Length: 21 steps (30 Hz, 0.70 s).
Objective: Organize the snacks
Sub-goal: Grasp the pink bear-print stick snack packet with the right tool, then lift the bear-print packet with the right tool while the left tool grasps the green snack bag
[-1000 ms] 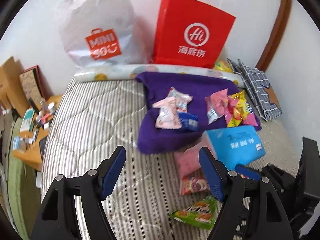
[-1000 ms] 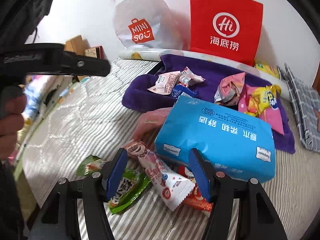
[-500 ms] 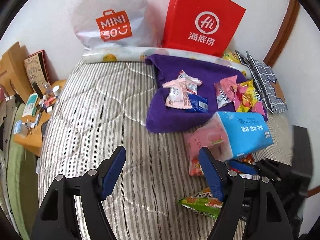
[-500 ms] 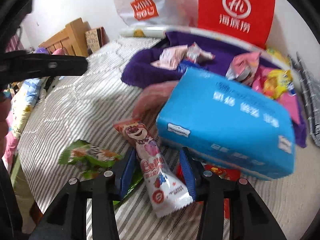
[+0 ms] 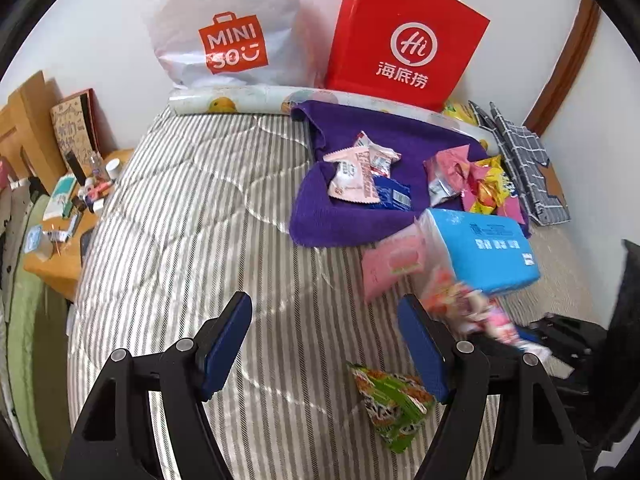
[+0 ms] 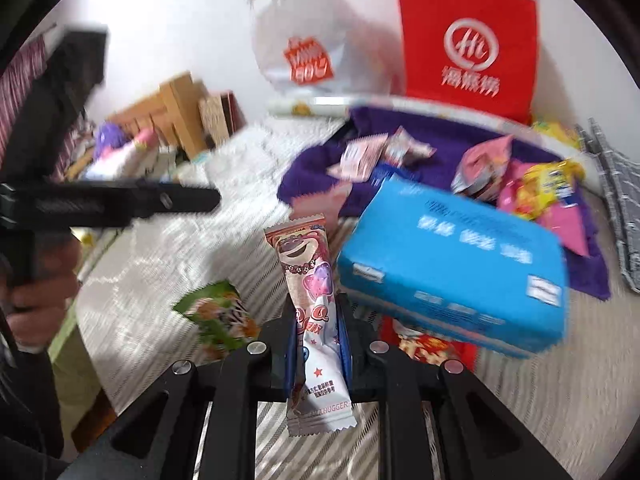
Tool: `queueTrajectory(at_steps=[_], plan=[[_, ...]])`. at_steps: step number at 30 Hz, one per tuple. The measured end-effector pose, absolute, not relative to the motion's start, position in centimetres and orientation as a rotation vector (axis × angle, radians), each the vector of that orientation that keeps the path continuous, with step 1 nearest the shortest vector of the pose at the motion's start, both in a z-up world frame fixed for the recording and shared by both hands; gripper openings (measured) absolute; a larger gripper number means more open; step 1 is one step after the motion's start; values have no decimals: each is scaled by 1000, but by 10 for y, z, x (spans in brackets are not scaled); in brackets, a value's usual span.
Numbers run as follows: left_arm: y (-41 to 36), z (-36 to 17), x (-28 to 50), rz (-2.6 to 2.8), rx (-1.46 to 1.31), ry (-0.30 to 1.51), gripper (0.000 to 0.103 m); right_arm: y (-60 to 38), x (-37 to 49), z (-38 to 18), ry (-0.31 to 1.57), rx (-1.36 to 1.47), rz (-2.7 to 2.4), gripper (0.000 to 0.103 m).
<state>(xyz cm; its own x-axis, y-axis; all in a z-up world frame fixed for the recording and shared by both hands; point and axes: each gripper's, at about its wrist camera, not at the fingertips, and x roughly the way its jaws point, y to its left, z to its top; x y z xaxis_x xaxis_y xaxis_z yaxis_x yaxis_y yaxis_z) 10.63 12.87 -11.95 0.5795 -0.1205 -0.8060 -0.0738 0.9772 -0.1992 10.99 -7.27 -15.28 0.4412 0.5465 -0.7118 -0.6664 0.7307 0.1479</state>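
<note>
The right tongs [image 6: 318, 344] are closed on a long snack packet [image 6: 310, 304] printed with a pink cartoon bear; the packet stands nearly upright between the two blue pads, its bear end pointing away from the camera and its crimped white end, lettered "HUGGER", hanging below the grip. In the left wrist view that same packet [image 5: 472, 308] is a blurred pink streak just right of the left tongs [image 5: 326, 348], which are wide open and hold nothing, above the striped bed [image 5: 192, 240].

A green snack bag [image 5: 394, 404] lies flat on the bed near the right finger of the left tongs. A blue tissue pack [image 6: 452, 268] with white Chinese writing sits just right of the gripped packet, with a red packet [image 6: 432, 350] partly under it and a pale pink pack [image 5: 394, 262] touching its left side. Beyond them a purple towel [image 5: 352, 224] carries two loose heaps of small snacks [image 5: 366, 178].

Against the wall stand a white plastic bag [image 5: 228, 28] marked "MINISO" and a red paper bag [image 5: 404, 40] with a round "Hi" logo over Chinese characters.
</note>
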Motion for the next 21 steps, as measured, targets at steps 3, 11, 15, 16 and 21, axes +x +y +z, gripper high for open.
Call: queueTrajectory(at_steps=[3, 11, 15, 16, 21], plan=[[124, -119, 97, -50, -239, 950, 75, -92, 98, -136, 757, -135, 713, 17], [92, -120, 62, -146, -232, 927, 79, -177, 89, -123, 664, -49, 425, 17], [76, -138, 55, -158, -227, 965, 81, -219, 91, -130, 678, 46, 339, 17], [72, -144, 56, -156, -224, 979, 81, -227, 91, -133, 686, 64, 322, 17], [53, -175, 60, -115, -179, 1020, 80, -245, 87, -150, 711, 78, 250, 17]])
